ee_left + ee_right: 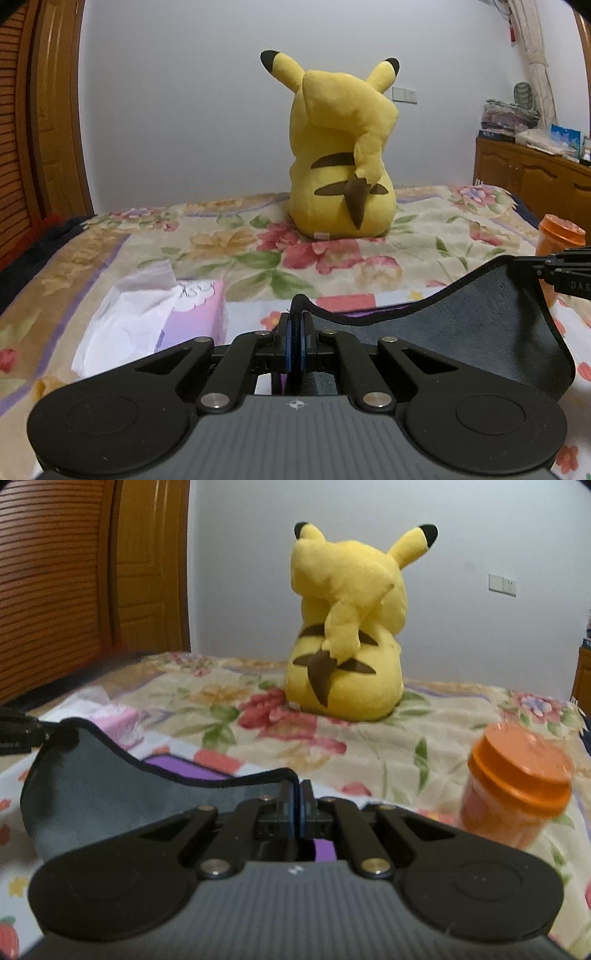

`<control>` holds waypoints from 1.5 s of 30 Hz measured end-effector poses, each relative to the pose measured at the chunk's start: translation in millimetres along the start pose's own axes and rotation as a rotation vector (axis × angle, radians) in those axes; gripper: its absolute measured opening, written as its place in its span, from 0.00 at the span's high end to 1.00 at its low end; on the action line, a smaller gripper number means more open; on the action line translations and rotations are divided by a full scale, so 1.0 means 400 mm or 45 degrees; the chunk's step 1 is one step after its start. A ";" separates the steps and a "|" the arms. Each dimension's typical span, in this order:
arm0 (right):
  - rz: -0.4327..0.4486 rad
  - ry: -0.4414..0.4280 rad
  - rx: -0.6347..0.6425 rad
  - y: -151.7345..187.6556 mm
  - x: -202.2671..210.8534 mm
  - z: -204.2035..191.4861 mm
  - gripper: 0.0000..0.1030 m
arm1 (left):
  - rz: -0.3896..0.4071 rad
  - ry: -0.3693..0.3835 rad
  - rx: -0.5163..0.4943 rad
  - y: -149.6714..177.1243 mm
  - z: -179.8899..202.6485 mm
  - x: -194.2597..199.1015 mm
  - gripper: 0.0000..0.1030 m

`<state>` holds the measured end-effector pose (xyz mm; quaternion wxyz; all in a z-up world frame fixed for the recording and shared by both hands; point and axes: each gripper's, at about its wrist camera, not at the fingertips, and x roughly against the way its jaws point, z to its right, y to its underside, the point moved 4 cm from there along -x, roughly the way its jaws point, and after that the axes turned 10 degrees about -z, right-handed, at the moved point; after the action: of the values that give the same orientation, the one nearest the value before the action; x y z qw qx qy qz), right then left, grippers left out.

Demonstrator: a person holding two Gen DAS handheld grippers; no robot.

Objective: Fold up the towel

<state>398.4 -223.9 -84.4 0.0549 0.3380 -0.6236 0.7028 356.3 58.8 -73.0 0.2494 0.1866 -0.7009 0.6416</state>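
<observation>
- Left gripper (295,325) and right gripper (298,794): fingers pinch the towel (461,314) at a corner each, so its edge hangs slack between them, raised off the bed (258,258).
- Likely mid-fold, carrying that edge over.
- Jar (517,786) near the right side: snag risk.

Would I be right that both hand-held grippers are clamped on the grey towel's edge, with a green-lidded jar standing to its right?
Not quite: the jar's lid is orange, as the right wrist view shows. Both the left hand-held gripper and right hand-held gripper do clamp the grey towel.
</observation>
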 end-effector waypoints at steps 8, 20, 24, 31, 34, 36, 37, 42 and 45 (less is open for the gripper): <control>0.033 -0.009 -0.020 -0.004 -0.014 0.011 0.97 | 0.070 -0.019 0.014 -0.043 -0.002 -0.012 0.93; -0.004 0.086 0.015 -0.011 -0.068 0.035 0.97 | 0.069 -0.063 -0.041 -0.060 0.021 -0.091 0.93; -0.047 0.111 0.052 -0.012 -0.103 0.035 0.97 | 0.048 -0.071 -0.051 -0.059 0.016 -0.123 0.93; -0.142 0.146 0.064 0.022 -0.152 0.055 0.97 | -0.016 -0.078 -0.065 -0.039 0.020 -0.191 0.93; -0.167 0.153 0.057 0.037 -0.163 0.056 0.97 | -0.032 -0.086 -0.076 -0.025 0.020 -0.208 0.93; -0.175 0.157 0.062 0.042 -0.168 0.054 0.97 | -0.049 -0.086 -0.074 -0.015 0.018 -0.218 0.92; -0.179 0.159 0.064 0.045 -0.170 0.053 0.97 | -0.056 -0.086 -0.073 -0.012 0.018 -0.221 0.92; -0.198 0.163 0.037 0.054 -0.168 0.058 0.95 | -0.079 -0.083 -0.068 -0.001 0.017 -0.222 0.91; -0.216 0.169 0.041 0.062 -0.154 0.051 0.94 | -0.089 -0.090 -0.074 0.000 0.020 -0.216 0.84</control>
<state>441.6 -226.4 -138.8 0.1499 0.3433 -0.5763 0.7263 424.9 45.7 -124.3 0.2520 0.2261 -0.7207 0.6049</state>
